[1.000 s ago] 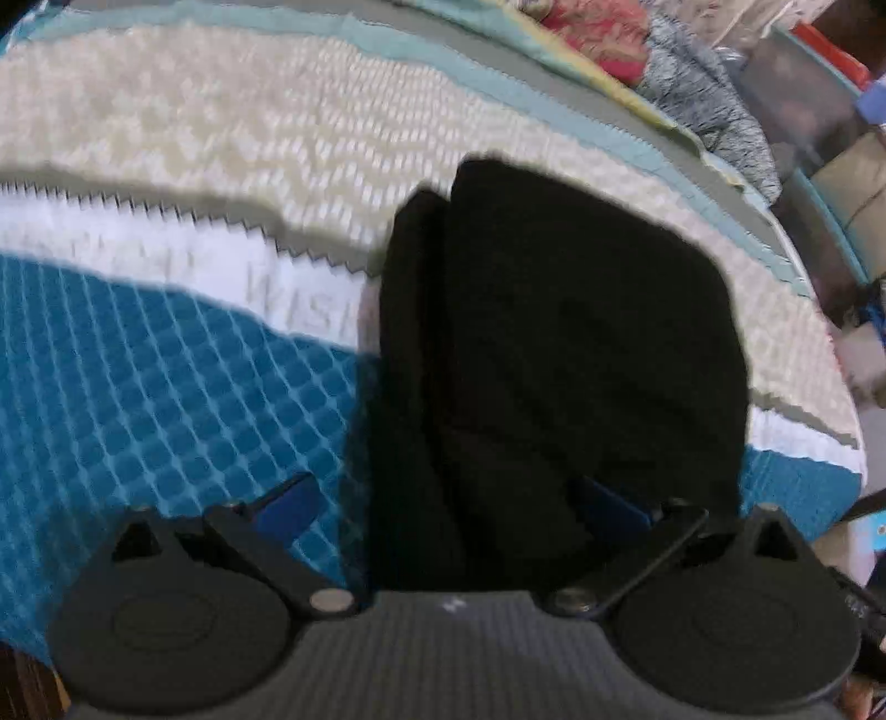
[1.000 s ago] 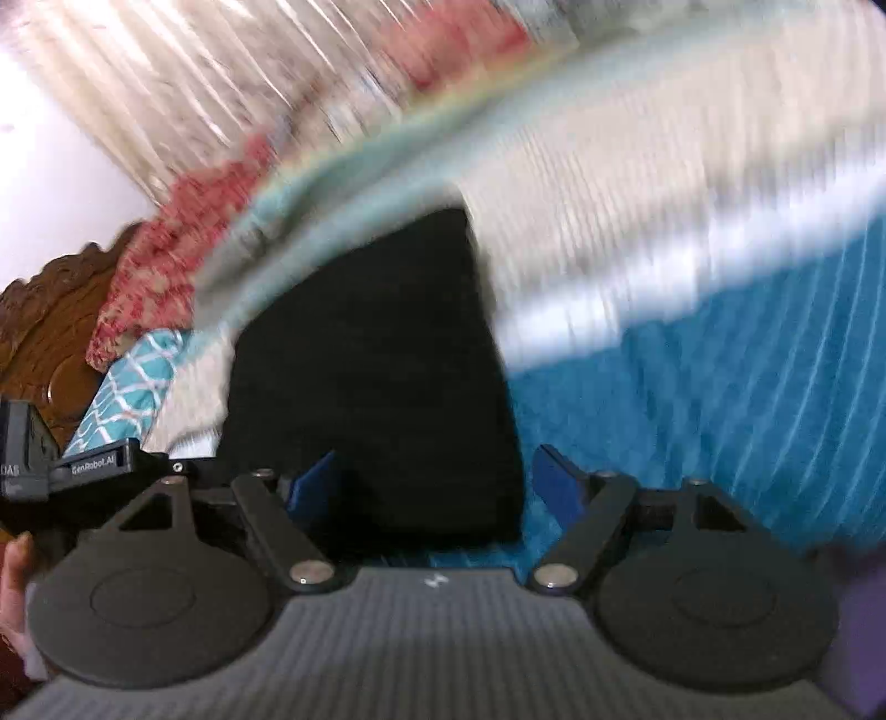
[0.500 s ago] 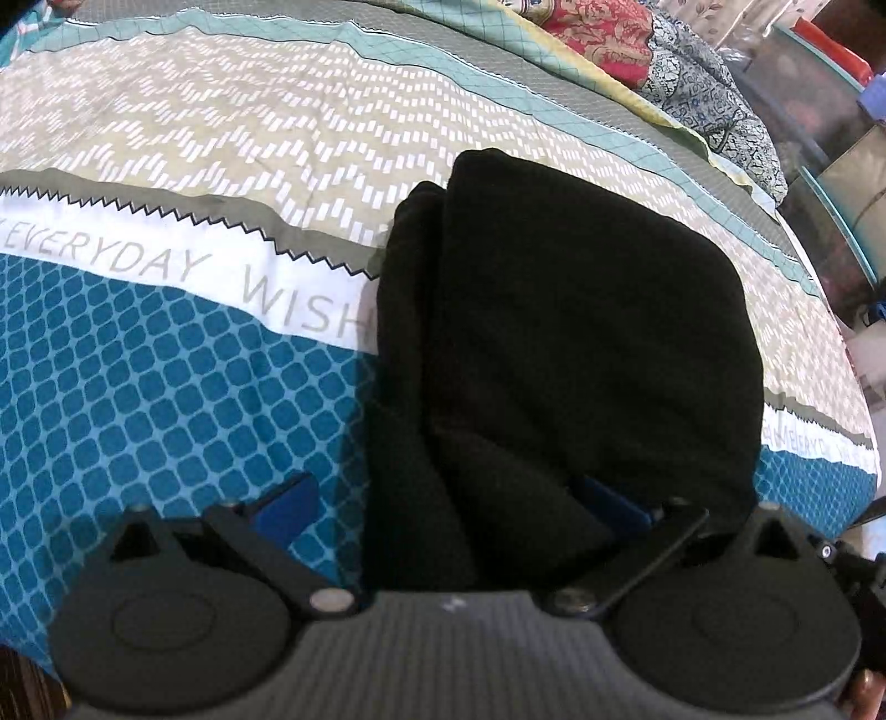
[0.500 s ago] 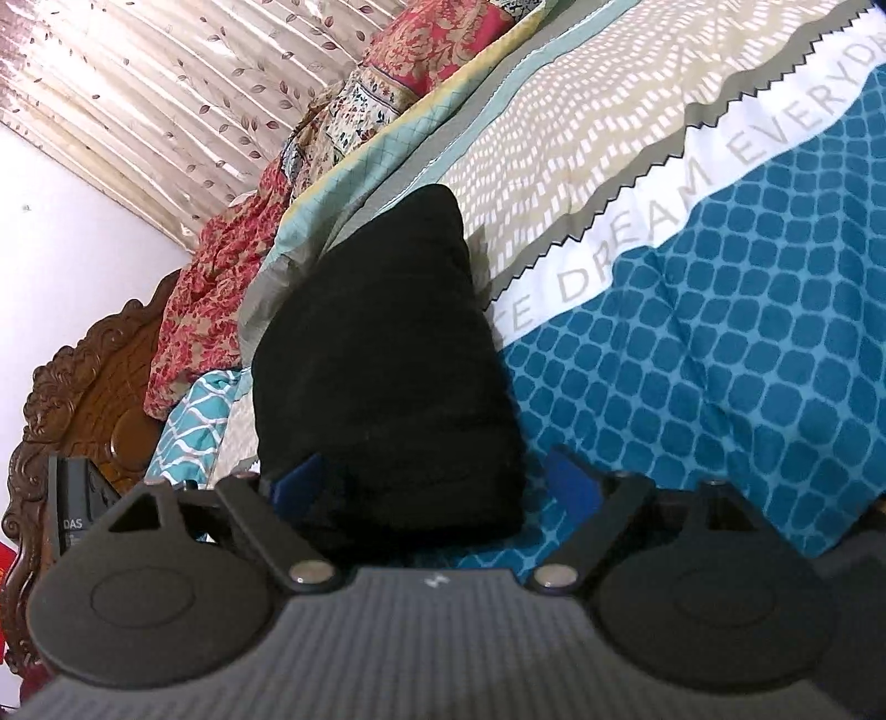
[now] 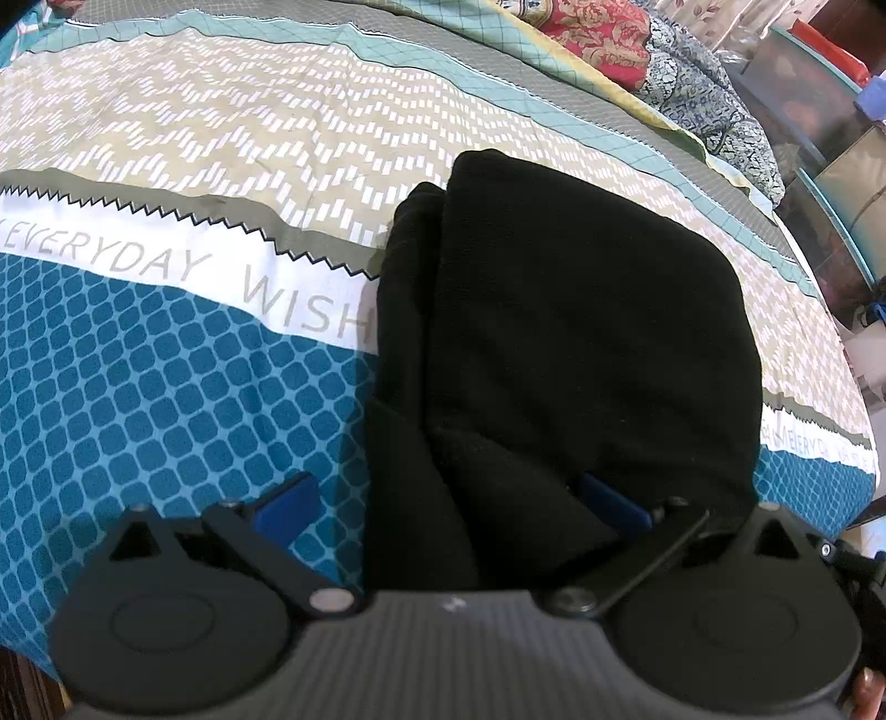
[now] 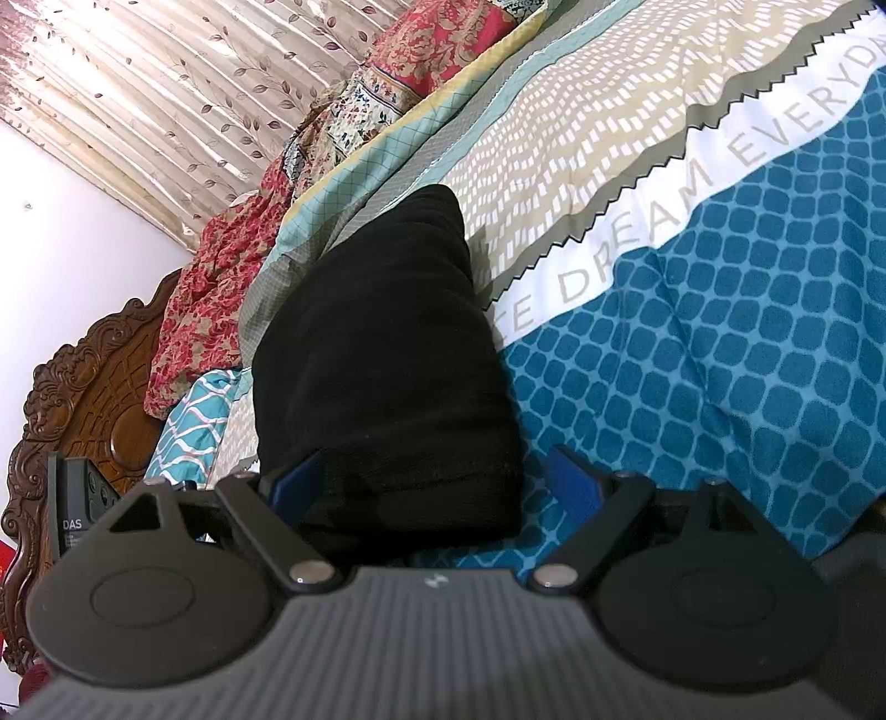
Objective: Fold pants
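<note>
The black pants [image 5: 554,343] lie folded in a thick bundle on the patterned bedspread [image 5: 166,354]. My left gripper [image 5: 448,501] is open, its jaws spread wide around the bundle's near end; the right blue finger [image 5: 614,504] rests against the cloth. In the right wrist view the same black pants [image 6: 387,360] lie straight ahead. My right gripper [image 6: 434,482] is open, its jaws wide on either side of the near corner of the bundle.
The bedspread [image 6: 720,332] has blue, white and beige bands with printed words. Red floral and dark patterned cloths [image 5: 637,44] lie at the far edge. A carved wooden headboard [image 6: 83,387] and a curtain [image 6: 166,83] stand behind. Furniture [image 5: 830,138] stands at the right.
The right wrist view was blurred one second ago and has steadied. Both grippers have stayed open at the bundle's near end; the pants have not shifted noticeably.
</note>
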`<state>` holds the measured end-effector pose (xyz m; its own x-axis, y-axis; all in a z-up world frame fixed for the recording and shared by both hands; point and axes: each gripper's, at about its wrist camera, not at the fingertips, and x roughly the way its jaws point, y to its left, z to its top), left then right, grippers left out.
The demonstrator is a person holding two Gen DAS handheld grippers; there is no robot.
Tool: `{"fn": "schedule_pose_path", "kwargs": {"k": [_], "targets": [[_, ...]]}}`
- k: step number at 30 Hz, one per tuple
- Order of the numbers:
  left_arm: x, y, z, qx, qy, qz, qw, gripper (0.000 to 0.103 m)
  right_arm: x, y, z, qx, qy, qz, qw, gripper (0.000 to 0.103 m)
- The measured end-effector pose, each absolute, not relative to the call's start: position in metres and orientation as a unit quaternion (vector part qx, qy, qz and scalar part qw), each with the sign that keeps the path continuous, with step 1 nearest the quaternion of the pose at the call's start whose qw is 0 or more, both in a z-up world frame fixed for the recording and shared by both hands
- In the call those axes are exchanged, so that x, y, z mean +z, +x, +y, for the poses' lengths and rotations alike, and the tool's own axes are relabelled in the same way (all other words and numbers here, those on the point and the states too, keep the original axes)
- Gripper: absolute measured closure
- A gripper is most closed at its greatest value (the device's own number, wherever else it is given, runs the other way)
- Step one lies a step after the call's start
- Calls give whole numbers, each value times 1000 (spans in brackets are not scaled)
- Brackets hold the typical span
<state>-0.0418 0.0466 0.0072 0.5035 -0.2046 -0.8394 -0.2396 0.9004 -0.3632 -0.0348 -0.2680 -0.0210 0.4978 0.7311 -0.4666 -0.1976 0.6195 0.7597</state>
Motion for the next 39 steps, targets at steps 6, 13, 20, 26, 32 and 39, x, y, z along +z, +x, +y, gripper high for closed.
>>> {"fn": "schedule_pose_path", "kwargs": {"k": [6,13,20,26,32,39], "targets": [[8,-43,48,7,-224,497,838,0,-20,-31,-269,293,320,409,803,13],[7,-44,49,3,-227,496,838,0,-21,-28,-270,295,325,409,800,12],[5,-44,52,-3,-229,496,838,0,-20,-28,-269,299,310,411,804,11],[5,-45,53,-5,-229,495,838,0,-20,-28,-269,299,305,409,806,11],[5,-45,53,-5,-229,494,839,0,-21,-29,-269,299,306,404,809,11],[6,-46,52,-5,-230,494,839,0,-22,-30,-269,306,309,398,808,7]]}}
